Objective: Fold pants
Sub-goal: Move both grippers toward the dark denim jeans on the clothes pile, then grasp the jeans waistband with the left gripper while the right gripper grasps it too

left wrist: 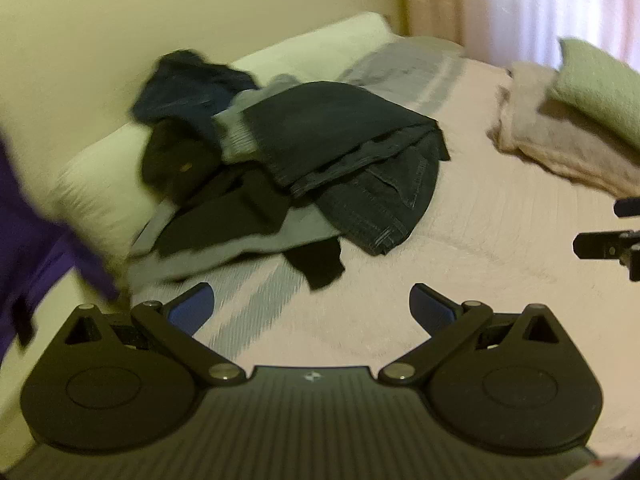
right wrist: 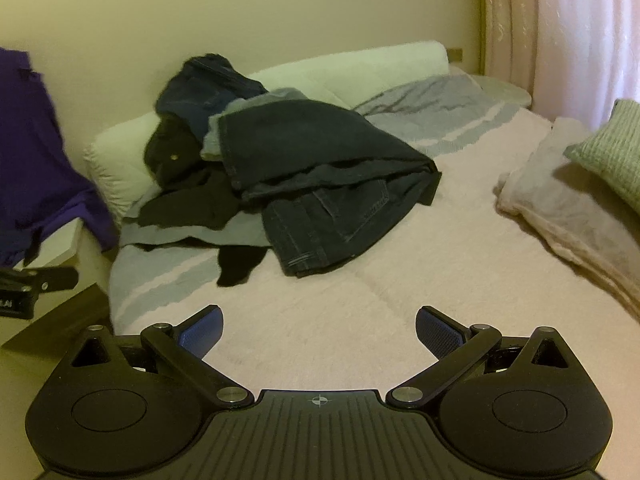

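Pants (right wrist: 320, 168), dark denim, heaped with other dark clothes on bed (right wrist: 400, 280) against cream wall (right wrist: 280, 12). Pink cover bare in front of heap. Folded blankets (right wrist: 568, 208) at bed's right edge, curtain (right wrist: 560, 32) behind. Left gripper (left wrist: 311, 308) and right gripper (right wrist: 319, 330) jaws spread wide, empty.

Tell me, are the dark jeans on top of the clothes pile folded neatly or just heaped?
Heaped, not neatly folded. The dark jeans lie doubled over loosely on the clothes pile, layers askew, one end spilling onto the pink blanket.
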Tool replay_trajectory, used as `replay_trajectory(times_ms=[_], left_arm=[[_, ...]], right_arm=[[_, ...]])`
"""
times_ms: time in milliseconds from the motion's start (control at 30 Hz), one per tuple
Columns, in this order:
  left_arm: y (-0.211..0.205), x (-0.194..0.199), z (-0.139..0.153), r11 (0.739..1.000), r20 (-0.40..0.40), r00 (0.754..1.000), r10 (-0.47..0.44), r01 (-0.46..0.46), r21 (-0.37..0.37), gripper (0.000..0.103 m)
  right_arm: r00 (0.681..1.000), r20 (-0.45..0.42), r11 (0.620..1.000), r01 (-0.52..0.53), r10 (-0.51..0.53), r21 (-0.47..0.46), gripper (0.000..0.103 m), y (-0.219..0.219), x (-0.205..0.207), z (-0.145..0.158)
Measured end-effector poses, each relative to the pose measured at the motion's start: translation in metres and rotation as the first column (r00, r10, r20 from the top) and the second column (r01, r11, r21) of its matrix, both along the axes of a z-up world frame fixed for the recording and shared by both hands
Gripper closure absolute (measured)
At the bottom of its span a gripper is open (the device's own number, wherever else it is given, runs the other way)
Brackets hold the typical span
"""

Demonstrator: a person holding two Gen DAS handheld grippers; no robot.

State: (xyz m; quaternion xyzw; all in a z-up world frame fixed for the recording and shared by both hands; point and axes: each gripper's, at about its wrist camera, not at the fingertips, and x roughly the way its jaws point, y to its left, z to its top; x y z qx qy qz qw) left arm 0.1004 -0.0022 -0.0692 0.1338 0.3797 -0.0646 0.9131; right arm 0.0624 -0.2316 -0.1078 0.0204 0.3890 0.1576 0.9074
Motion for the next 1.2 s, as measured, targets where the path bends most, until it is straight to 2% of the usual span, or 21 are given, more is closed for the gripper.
replay_trajectory(times_ms=[100,133,233,333,467,667,733,800,900,933,967,1000,1033,1067,1100,1133,1200], left_arm=[[0.011,0.061,-0.028,0.992,-0.007,0.993,-0.12,0.12,0.033,0.001],[0.013,0.082,-0.038,0.986,-0.01,0.987,-0.159,0.159,0.041,0.001],[0.017,0.145,-0.072,0.955,-0.02,0.959,-0.281,0.282,0.088,0.001],[0.012,0.201,-0.107,0.901,-0.011,0.912,-0.411,0.408,0.146,0.001],[-0.001,0.26,-0.156,0.793,-0.012,0.824,-0.566,0.549,0.264,0.006],[-0.009,0.313,-0.209,0.659,-0.038,0.729,-0.684,0.64,0.395,0.011],[-0.01,0.322,-0.219,0.634,-0.053,0.715,-0.698,0.65,0.418,0.015],[-0.01,0.329,-0.226,0.624,-0.057,0.711,-0.701,0.651,0.432,0.024],[-0.012,0.337,-0.234,0.602,-0.048,0.699,-0.714,0.647,0.467,0.039],[-0.014,0.341,-0.234,0.601,-0.043,0.701,-0.712,0.64,0.479,0.054],[-0.014,0.345,-0.232,0.611,-0.036,0.711,-0.702,0.627,0.483,0.07],[-0.014,0.35,-0.228,0.624,-0.033,0.719,-0.694,0.625,0.47,0.076],[-0.014,0.353,-0.222,0.634,-0.034,0.723,-0.69,0.627,0.453,0.092],[-0.015,0.354,-0.215,0.635,-0.033,0.722,-0.691,0.629,0.448,0.098],[-0.016,0.354,-0.207,0.631,-0.027,0.716,-0.697,0.631,0.452,0.098],[-0.017,0.353,-0.198,0.631,-0.019,0.712,-0.702,0.634,0.446,0.099],[-0.019,0.35,-0.175,0.649,0.001,0.712,-0.702,0.639,0.413,0.1]], right_arm=[[0.998,-0.031,0.999,0.052,-0.052,0.0,0.006,0.016,0.04,-0.023],[0.996,-0.049,0.997,0.071,-0.071,0.0,0.011,0.022,0.056,-0.032],[0.991,-0.084,0.994,0.106,-0.107,-0.011,0.016,0.039,0.1,-0.063],[0.985,-0.103,0.99,0.137,-0.138,-0.01,0.018,0.05,0.141,-0.096],[0.976,-0.144,0.985,0.169,-0.164,0.023,0.018,0.058,0.188,-0.147],[0.961,-0.208,0.969,0.21,-0.18,0.133,0.018,0.068,0.242,-0.216],[0.955,-0.224,0.962,0.228,-0.192,0.149,0.018,0.068,0.254,-0.235],[0.945,-0.246,0.954,0.258,-0.216,0.154,0.018,0.067,0.264,-0.251],[0.921,-0.289,0.919,0.329,-0.262,0.216,0.019,0.058,0.277,-0.272],[0.916,-0.3,0.905,0.344,-0.266,0.249,0.026,0.055,0.281,-0.278],[0.913,-0.312,0.897,0.35,-0.262,0.269,0.048,0.054,0.284,-0.282],[0.909,-0.329,0.89,0.353,-0.255,0.287,0.058,0.053,0.286,-0.285],[0.907,-0.336,0.887,0.357,-0.254,0.294,0.069,0.053,0.287,-0.283],[0.904,-0.33,0.887,0.368,-0.271,0.28,0.086,0.053,0.285,-0.277],[0.904,-0.321,0.887,0.372,-0.281,0.272,0.093,0.051,0.283,-0.268],[0.903,-0.316,0.886,0.379,-0.291,0.266,0.098,0.048,0.28,-0.259],[0.902,-0.29,0.889,0.392,-0.321,0.237,0.1,0.038,0.272,-0.229]])
